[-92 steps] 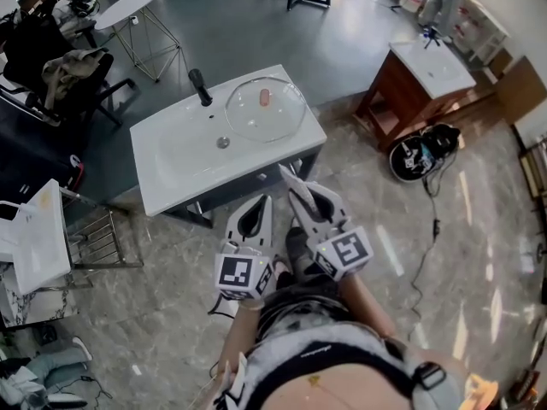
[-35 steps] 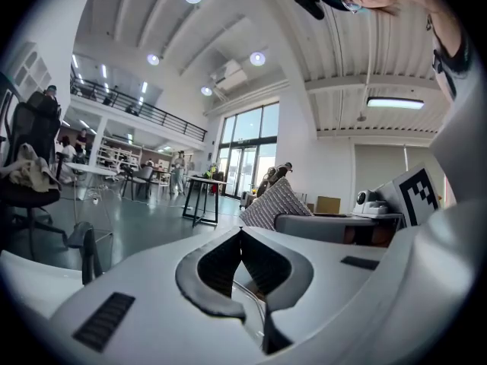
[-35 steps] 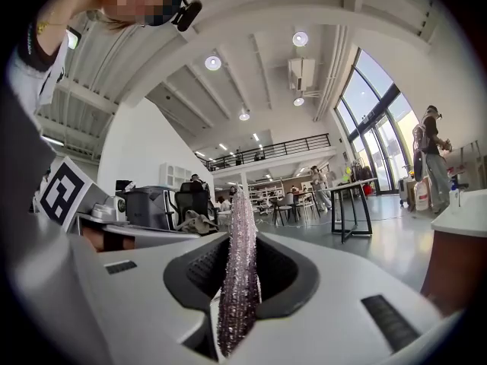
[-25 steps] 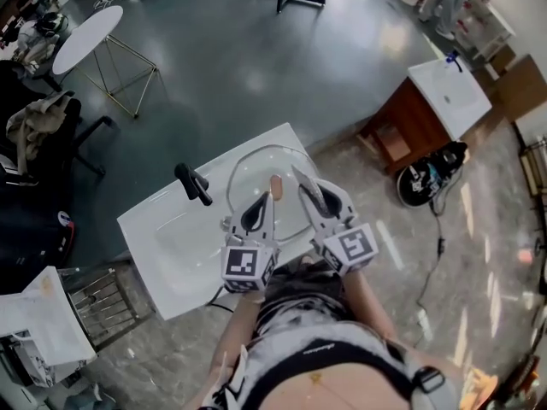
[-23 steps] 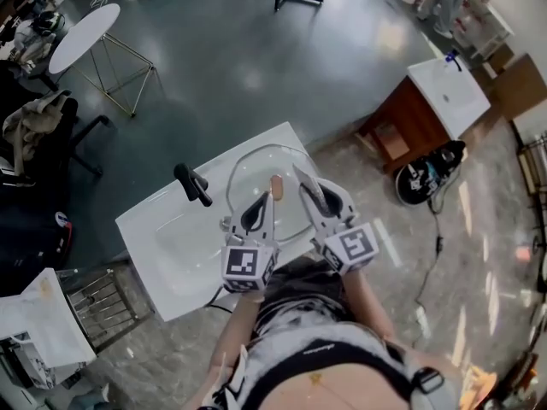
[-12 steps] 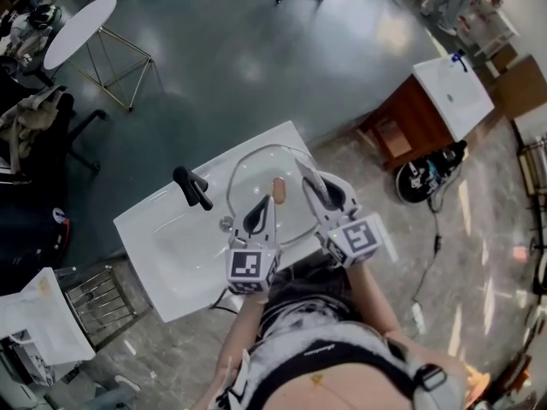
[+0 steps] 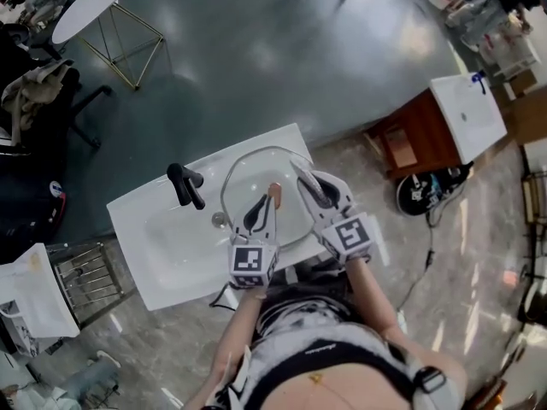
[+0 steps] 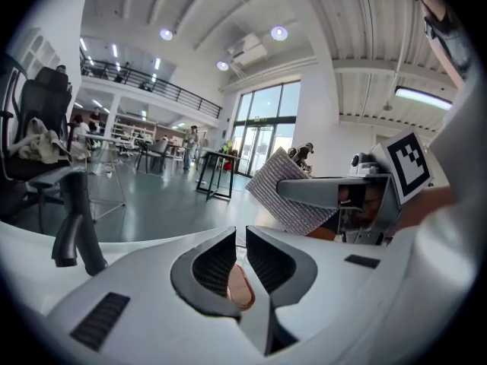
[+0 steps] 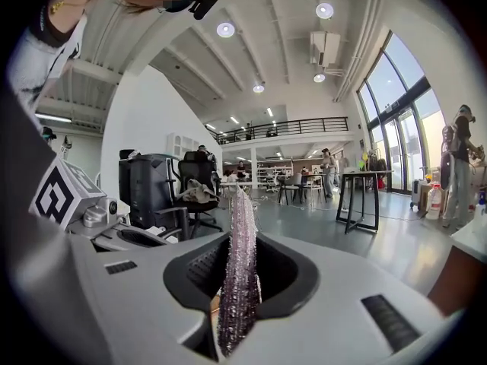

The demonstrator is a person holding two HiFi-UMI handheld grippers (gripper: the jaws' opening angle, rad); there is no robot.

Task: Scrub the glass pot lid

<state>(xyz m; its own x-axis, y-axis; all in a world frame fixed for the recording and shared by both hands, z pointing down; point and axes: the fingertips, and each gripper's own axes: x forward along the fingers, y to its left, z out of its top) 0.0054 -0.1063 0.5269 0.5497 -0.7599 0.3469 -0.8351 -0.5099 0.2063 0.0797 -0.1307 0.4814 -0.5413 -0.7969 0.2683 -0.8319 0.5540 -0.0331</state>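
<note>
resting on the sink (image 7: 145, 254), glass lid (image 7: 248, 178); whole in head view only

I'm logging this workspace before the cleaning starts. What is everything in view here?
sink: 1, white, centre
faucet: 1, black, on the sink, left of the lid
glass pot lid: 1, clear, pinkish handle, lying on the sink's right part
round table: 1, white, top left
cabinet: 1, brown, white basin on top, right
scrub cloth: 1, silvery, in the right gripper
left gripper: 1, white, jaws just been opening, lid handle seen in their gap
right gripper: 1, white, shut on the scrub cloth
</note>
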